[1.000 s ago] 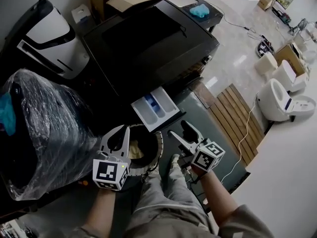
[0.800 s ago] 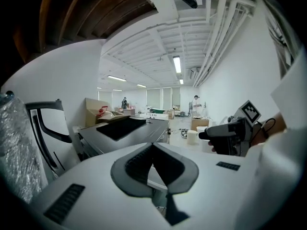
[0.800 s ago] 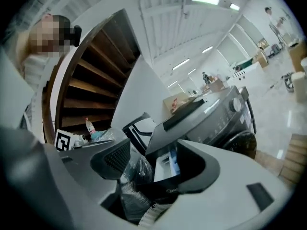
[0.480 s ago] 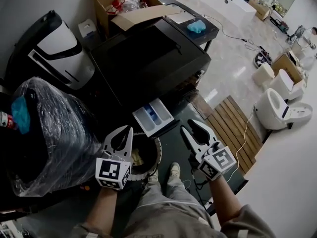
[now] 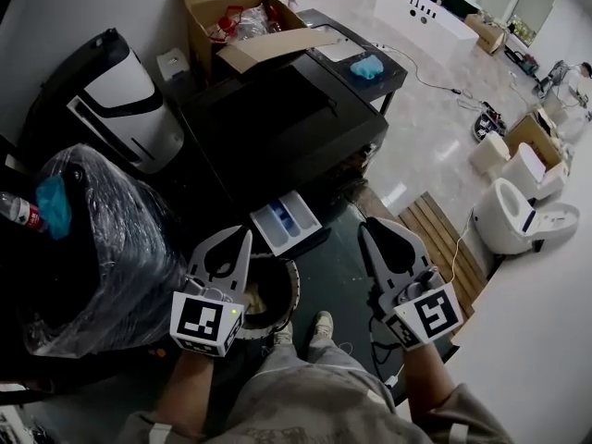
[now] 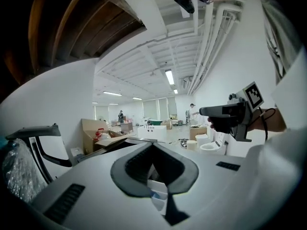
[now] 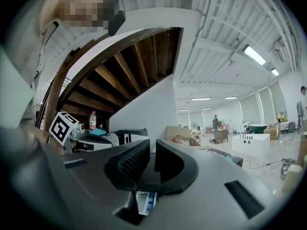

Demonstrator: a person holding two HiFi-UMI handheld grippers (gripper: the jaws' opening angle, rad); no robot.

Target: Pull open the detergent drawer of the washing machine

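White detergent drawer (image 5: 287, 222) pulled out; left tool (image 5: 248, 236) shut, empty; right tool (image 5: 369, 227) closing, narrow gap, empty.

The pale glossy floor (image 5: 435, 128) carries the black washing machine (image 5: 287, 128); a slatted wooden board (image 5: 435, 229) lies just beside it; white toilets (image 5: 513, 215) stand further right; a plastic-wrapped bundle (image 5: 92, 248) sits at the left.

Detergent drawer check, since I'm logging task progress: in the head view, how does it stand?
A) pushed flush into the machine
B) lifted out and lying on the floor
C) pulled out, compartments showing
C: the detergent drawer sticks out from the front of the washing machine, its white compartments and a blue part open to view.
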